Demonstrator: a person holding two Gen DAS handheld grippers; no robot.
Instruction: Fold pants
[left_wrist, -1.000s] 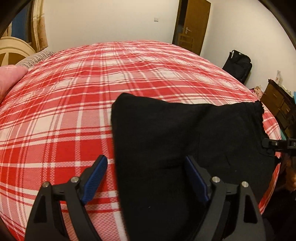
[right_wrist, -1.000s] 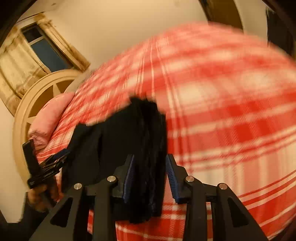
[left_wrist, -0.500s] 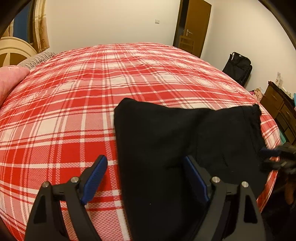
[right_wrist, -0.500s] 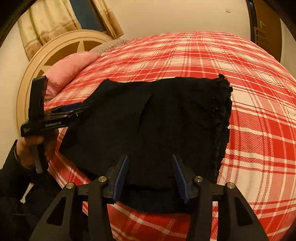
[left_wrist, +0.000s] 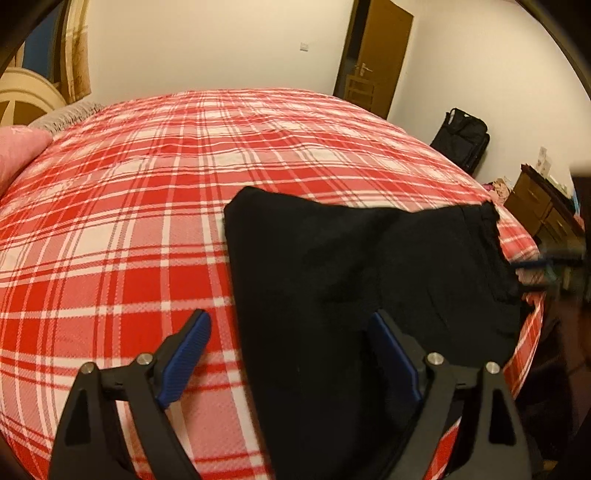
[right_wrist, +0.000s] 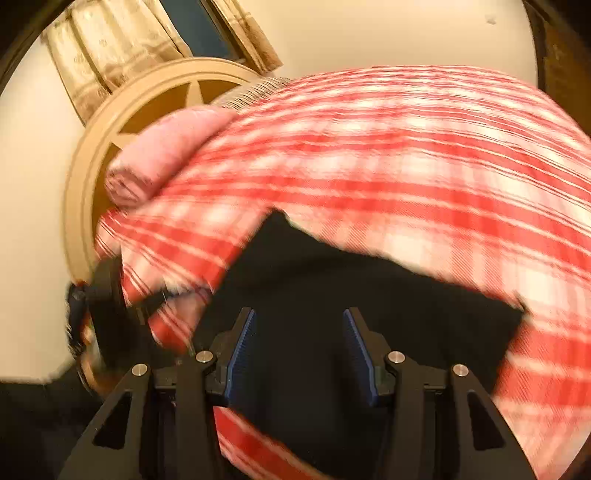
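A bedroom with pale walls is seen, and most of it is filled by a big bed (left_wrist: 129, 229) covered in a red and white checked sheet. A brown door (left_wrist: 376, 55) is seen in the far wall. A black bag (left_wrist: 461, 138) is stood against the wall on the right, and a brown dresser (left_wrist: 535, 206) is seen near it. A pink pillow (left_wrist: 18, 151) is laid at the head of the bed, beside a round cream headboard (right_wrist: 110, 155). A window with yellow curtains (right_wrist: 110, 48) is seen behind it.

The black pants (left_wrist: 351, 280) are spread flat on the bed, close to its near edge, and are already folded into a wide dark shape.

The left gripper (left_wrist: 291, 358) is held over the left edge of the pants. Its blue fingers (left_wrist: 184, 354) are spread very wide and are opening a little more. One finger is seen over the sheet and the other over the pants. Nothing is gripped by them.

The right gripper (right_wrist: 299, 354) is held over the pants too, and that picture is blurred. Its fingers (right_wrist: 242, 354) are set about half open, with only dark cloth seen below the gap. Nothing is pinched between them.
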